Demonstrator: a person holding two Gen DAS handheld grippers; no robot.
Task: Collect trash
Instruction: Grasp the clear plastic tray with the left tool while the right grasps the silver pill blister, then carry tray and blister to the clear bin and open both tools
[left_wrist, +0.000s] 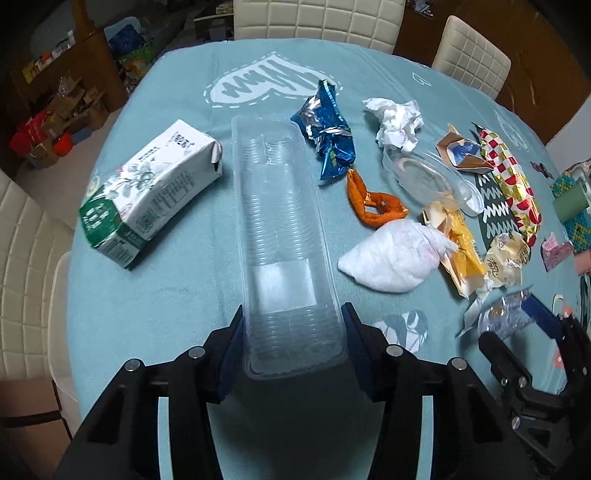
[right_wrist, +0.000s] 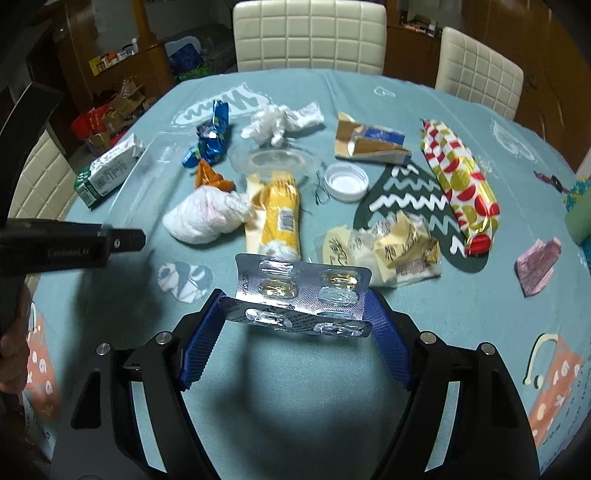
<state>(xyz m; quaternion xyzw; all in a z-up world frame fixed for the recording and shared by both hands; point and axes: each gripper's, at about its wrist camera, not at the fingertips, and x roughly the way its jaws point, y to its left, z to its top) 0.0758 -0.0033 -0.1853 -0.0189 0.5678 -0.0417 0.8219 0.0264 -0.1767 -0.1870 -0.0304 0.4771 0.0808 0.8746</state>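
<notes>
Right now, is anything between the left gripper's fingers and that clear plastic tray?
Nothing visible. The clear plastic tray already sits between the left gripper's blue pads, its near end against both. The milk carton and blue foil wrapper lie clear on either side.

On the table (left_wrist: 177, 302) the tray (left_wrist: 280, 236) runs lengthwise, its near end between the left hand-held gripper's (left_wrist: 293, 332) pads. The carton (left_wrist: 151, 195) lies to its left, the foil wrapper (left_wrist: 327, 136) and tissue (left_wrist: 395, 123) to its right. The blister pack (right_wrist: 301, 295) sits across the right hand-held gripper (right_wrist: 295, 317). Chairs (right_wrist: 310, 35) stand behind.
</notes>
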